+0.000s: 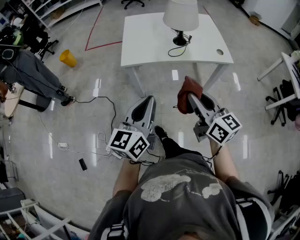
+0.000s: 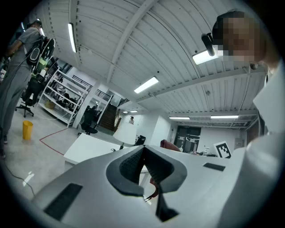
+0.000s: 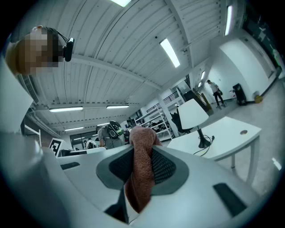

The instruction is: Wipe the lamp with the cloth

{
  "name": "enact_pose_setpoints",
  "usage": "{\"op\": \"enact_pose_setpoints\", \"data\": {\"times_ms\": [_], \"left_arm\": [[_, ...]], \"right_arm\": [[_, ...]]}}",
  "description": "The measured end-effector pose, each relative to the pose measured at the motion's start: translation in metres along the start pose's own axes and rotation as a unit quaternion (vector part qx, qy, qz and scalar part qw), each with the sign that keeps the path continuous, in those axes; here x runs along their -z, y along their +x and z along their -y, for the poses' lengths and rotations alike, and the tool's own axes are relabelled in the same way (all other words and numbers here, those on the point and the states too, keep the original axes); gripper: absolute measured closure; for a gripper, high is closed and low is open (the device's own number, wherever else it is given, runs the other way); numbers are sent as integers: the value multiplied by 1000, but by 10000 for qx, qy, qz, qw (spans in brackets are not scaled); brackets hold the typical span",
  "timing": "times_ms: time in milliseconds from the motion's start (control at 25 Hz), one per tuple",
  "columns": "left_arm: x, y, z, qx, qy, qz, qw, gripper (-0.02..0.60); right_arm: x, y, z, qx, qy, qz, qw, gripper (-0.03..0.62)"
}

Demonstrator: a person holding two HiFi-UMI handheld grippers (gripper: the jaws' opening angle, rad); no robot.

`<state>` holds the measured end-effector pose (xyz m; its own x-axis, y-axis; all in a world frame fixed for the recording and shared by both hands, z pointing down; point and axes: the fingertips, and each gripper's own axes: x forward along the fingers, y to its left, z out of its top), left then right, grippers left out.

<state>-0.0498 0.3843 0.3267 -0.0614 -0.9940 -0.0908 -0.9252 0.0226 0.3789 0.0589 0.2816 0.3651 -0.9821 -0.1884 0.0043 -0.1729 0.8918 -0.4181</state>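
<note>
Lamp (image 1: 181, 16) stands mid-desk (image 1: 140, 47), well ahead of you. Your right claw (image 1: 189, 96) is clamped on the cloth (image 1: 183, 104); left claw (image 1: 149, 99) is pressed together, empty. Wipe too hard and it may tip; the cord (image 1: 176, 50) could snag.

Grey short-sleeved T-shirt (image 1: 187, 201), pale print, white-shelled left claw (image 1: 149, 99) and right claw (image 1: 190, 95) (black-and-white marker cubes (image 1: 127, 143))

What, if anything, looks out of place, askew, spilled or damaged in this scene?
Nothing is spilled or broken. The white-shaded lamp stands upright on the white rectangular table. Only its black cord, looped loosely on the tabletop, and a black cable trailing across the floor look untidy.
</note>
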Motion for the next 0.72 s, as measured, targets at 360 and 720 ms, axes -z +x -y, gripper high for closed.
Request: {"op": "enact_pose_setpoints", "data": {"times_ms": [360,720], "left_arm": [[-27,67,-75,-194,34,-127,9997,574],[-54,150,-101,-158,149,-216,9995,574]], "right_arm": [[-27,99,58,-64,187,104,9998,503],[-60,157,126,81,417,104,9990,503]]}}
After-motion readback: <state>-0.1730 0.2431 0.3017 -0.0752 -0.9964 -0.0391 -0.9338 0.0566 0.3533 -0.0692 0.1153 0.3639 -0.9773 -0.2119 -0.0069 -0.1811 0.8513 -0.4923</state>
